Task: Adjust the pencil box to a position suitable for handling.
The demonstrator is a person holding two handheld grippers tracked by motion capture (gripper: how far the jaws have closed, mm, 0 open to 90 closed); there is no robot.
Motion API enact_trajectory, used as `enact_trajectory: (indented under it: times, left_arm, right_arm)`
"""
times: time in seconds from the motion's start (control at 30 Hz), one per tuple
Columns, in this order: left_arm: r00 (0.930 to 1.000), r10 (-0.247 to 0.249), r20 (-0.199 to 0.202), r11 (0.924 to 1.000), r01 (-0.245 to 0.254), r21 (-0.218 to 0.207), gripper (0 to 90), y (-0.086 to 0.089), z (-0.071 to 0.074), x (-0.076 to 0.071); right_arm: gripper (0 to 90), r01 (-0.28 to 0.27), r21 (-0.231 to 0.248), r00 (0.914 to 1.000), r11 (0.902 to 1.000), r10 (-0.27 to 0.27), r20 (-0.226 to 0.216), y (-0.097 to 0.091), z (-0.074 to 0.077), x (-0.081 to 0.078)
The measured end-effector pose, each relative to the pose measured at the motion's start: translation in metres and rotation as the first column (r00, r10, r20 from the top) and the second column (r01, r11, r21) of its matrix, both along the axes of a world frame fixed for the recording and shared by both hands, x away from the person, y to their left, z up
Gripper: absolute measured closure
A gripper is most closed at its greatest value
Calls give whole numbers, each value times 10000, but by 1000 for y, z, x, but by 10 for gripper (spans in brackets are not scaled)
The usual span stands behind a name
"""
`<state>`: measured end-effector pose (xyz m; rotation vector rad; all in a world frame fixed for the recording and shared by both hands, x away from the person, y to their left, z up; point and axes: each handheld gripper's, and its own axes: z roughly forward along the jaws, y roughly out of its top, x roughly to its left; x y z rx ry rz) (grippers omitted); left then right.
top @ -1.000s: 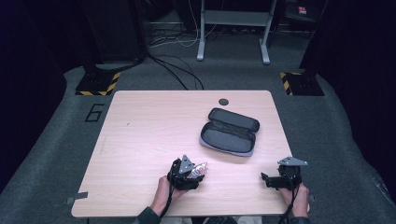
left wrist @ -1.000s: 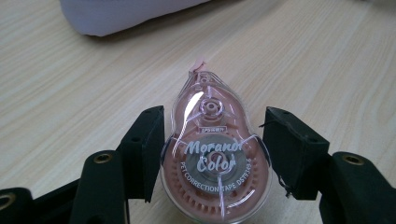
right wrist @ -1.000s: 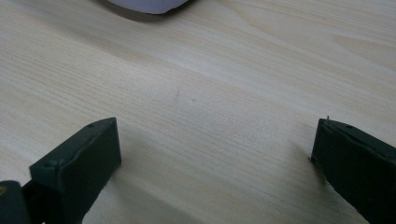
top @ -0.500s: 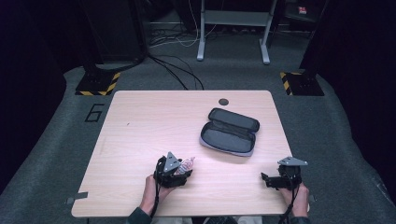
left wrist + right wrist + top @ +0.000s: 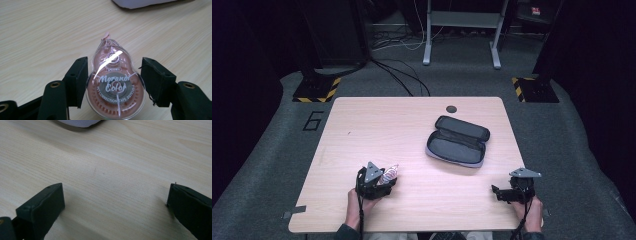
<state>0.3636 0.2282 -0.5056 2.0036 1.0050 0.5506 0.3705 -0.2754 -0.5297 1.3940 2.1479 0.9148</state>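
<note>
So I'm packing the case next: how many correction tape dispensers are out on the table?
1. The pink correction tape dispenser is clamped in the left gripper near the table's front edge. The open case looks empty.

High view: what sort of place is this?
Likely a lab or recording studio, not an office. A lone wooden table stands on grey carpet, hazard-striped bases flank it, cables trail across the floor, and dark curtains surround it.
</note>
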Motion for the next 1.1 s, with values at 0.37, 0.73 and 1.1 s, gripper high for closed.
enact_trajectory:
  times: [0.37, 0.73, 1.1]
  left_arm:
    - [9969, 664, -423, 9977, -658, 136, 401, 38, -15, 3]
    - [9937, 899, -668, 9956, -879, 321, 398, 45, -22, 5]
    - [9906, 999, -934, 9950, -1004, -4, 159, 50, -20, 6]
  right_arm:
    - [9, -40, -22, 10000, 10000, 40, 28, 0, 0, 0]
    - [9, -102, -81, 9999, 9999, 102, 59, -1, 0, 1]
    - [9, -94, -72, 9999, 9999, 94, 60, -1, 0, 1]
